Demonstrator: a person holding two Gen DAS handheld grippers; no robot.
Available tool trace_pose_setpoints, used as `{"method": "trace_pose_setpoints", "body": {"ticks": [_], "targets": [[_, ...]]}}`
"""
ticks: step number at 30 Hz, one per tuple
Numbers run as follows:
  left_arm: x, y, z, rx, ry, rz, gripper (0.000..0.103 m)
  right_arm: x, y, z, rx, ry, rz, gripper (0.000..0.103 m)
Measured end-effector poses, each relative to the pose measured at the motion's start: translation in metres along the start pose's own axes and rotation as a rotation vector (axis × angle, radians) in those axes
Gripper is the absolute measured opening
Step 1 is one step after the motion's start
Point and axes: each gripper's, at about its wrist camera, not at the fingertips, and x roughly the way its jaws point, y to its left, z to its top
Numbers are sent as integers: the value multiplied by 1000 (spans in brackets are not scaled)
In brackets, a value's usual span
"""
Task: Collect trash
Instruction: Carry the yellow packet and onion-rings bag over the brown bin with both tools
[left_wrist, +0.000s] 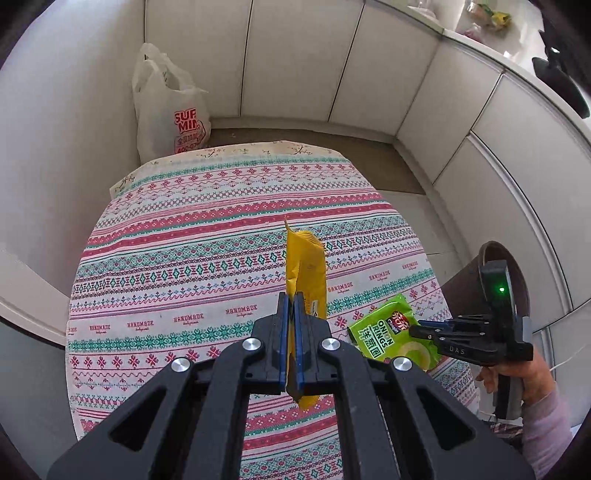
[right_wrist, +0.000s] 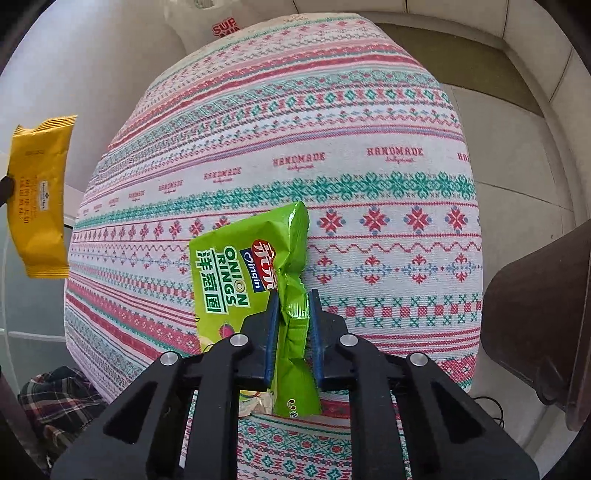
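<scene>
From the left wrist camera, the left gripper (left_wrist: 290, 325) is clamped on a yellow wrapper (left_wrist: 307, 273), which stands on edge between the blue pads with its long axis running straight ahead along the fingers, lifted above the patterned tablecloth (left_wrist: 192, 236). To its right, the right gripper (left_wrist: 424, 329) reaches in from the table's edge onto a green snack bag (left_wrist: 384, 332). Just beyond that gripper stands a dark brown bin (left_wrist: 469, 280), beside the table on the right. A white plastic bag (left_wrist: 166, 110) sits on the floor at the far left corner.

From the right wrist camera, the right gripper (right_wrist: 292, 314) is closed on the crumpled right edge of the green snack bag (right_wrist: 240, 273), whose long axis runs forward along the fingers; the rest of the bag appears to lie on the tablecloth (right_wrist: 332, 155). The brown bin (right_wrist: 535, 314) lies close on the right, so the right hand is judged the nearer one to it. The yellow wrapper (right_wrist: 38, 195) hangs at the far left, well apart from the bin.
</scene>
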Motion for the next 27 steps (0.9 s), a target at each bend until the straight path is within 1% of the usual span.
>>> {"method": "trace_pose_setpoints", "body": {"ticks": [6,10,16,18,20,21,27], "targets": [[-5,7,1,-19,-20,12,3,-37,40,3,-76,-124,0,13],[-9,6,2,-18,-35,20,3,-66,52,5,-112,-202,-2,13],[-18,3,5,-15,-79,52,3,-96,67,13,-145,-339,-84,13],[-22,2,6,-12,-107,80,3,-106,65,14,-135,-380,-104,13],[-27,0,8,-12,-132,99,3,-114,68,12,-136,-435,-167,13],[-30,-1,8,-13,-146,105,3,-118,67,12,-132,-458,-184,13],[-45,-13,17,-19,-241,114,3,-144,60,5,-96,-589,-253,13]]}}
